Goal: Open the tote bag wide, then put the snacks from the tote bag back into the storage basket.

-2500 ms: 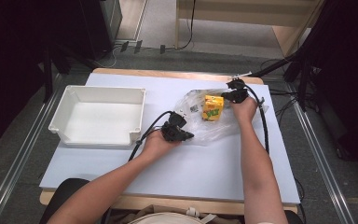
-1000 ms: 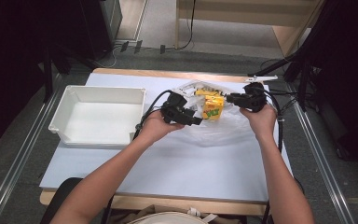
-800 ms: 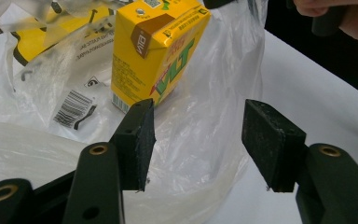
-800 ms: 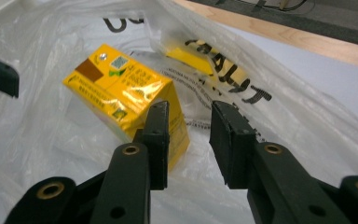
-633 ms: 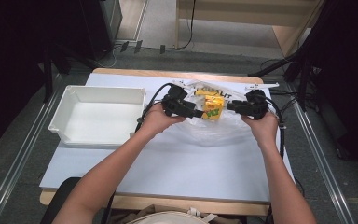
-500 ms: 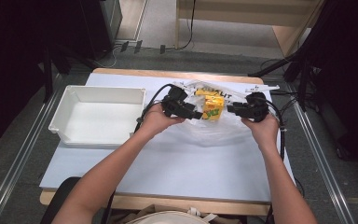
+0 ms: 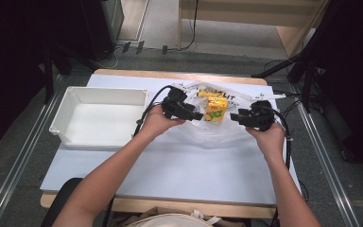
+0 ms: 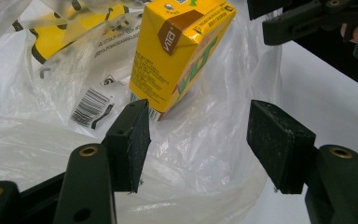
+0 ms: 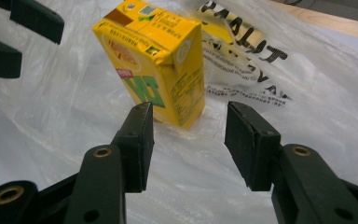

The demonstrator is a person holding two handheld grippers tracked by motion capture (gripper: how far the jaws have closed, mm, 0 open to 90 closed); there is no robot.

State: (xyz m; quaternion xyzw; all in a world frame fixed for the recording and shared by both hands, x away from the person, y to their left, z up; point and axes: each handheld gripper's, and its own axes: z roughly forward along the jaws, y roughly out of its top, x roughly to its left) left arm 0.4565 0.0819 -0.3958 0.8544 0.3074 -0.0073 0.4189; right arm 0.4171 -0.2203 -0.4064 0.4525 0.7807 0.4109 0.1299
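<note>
The carton [image 8: 177, 56] was bright yellow with green lettering, a brown corner patch and a red label. Under it the bag [image 9: 307, 93] was clear plastic, printed with black letters, a barcode and a yellow panel. At nine o'clock, the tray [image 7: 99, 97] was white. The surface [image 7: 179, 170] was pale blue-white. Both claws were black.

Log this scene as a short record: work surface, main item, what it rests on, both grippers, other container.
surface: white table top
main item: yellow drink carton, upright
rests on: clear printed plastic bag
left gripper: jaws just been opening, nothing gripped, beside the carton
right gripper: jaws just been opening, nothing gripped, on the carton's other side
other container: white rectangular plastic bin, at the table's left
</note>
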